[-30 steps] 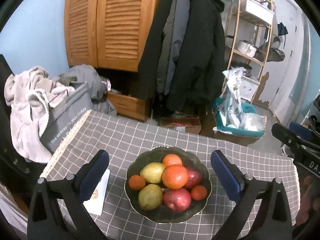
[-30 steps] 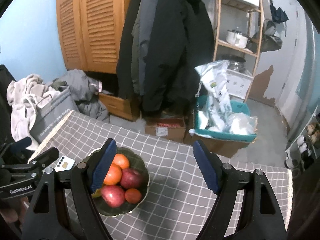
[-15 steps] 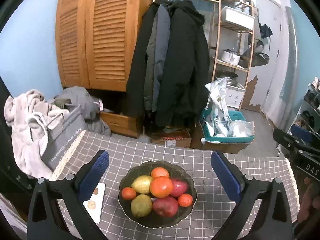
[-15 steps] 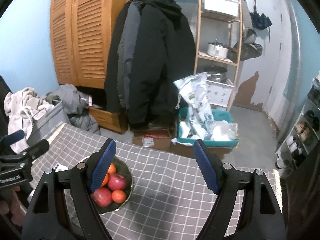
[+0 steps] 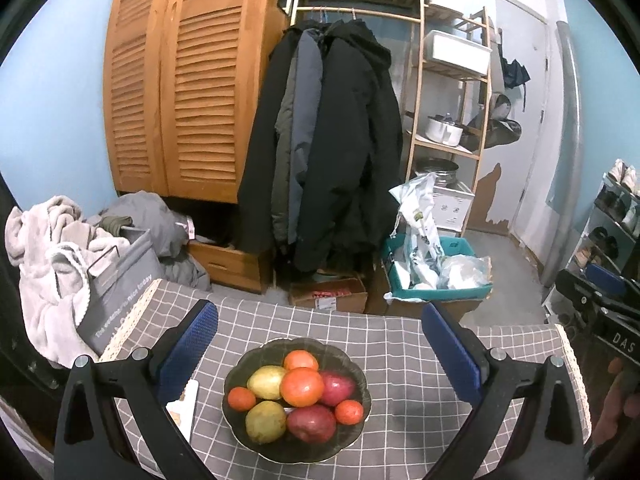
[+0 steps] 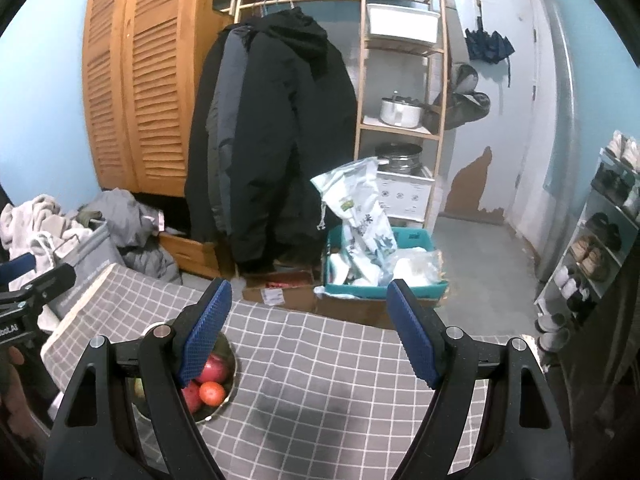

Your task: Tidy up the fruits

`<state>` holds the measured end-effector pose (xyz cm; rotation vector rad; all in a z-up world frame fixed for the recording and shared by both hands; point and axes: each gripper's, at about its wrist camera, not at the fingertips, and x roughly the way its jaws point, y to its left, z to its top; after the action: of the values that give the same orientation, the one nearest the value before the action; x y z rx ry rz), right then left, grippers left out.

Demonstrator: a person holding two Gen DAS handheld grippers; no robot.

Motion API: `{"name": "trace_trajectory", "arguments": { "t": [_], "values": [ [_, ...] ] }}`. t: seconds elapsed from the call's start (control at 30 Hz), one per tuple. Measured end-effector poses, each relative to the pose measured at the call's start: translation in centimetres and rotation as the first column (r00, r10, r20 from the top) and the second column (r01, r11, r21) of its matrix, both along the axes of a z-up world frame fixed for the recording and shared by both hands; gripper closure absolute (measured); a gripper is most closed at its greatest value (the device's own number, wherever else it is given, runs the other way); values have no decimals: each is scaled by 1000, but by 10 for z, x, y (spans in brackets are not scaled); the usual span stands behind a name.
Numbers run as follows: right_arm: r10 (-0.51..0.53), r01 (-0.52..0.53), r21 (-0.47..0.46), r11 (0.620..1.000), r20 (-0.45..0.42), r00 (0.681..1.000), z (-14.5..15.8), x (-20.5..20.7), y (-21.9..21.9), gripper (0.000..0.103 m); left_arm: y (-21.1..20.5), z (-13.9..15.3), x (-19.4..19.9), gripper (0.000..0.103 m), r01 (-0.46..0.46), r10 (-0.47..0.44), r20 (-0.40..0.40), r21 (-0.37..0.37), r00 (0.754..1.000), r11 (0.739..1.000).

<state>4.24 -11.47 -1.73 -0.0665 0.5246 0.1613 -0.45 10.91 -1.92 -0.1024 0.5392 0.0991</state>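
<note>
Dark bowl [image 5: 362, 390] on grey checked tablecloth [image 5: 400, 344], holds fruit pile: big orange [image 5: 301, 386] on top, two yellow pears [image 5: 265, 421], two red apples [image 5: 311, 423], small tangerines [image 5: 349, 412]. Teal crate [image 5: 460, 288] on floor behind table, plastic bags inside. Left gripper [image 5: 320, 356] above bowl, jaws wide apart, holds nothing, touches nothing. Right gripper [image 6: 306, 340] over bare cloth beside bowl, jaws wide apart, nothing between.

Blue walls [image 5: 52, 120], louvered wooden wardrobe [image 5: 180, 92], coats [image 5: 332, 144].
</note>
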Motion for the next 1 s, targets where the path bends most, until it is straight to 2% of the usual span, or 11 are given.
{"name": "trace_trajectory", "arguments": {
  "t": [1.0],
  "values": [
    [-41,41,3,999,7,999,-2,-7,-28,24,-25,4,4,0,28,-28,3,15,1000,1000]
  ]
}}
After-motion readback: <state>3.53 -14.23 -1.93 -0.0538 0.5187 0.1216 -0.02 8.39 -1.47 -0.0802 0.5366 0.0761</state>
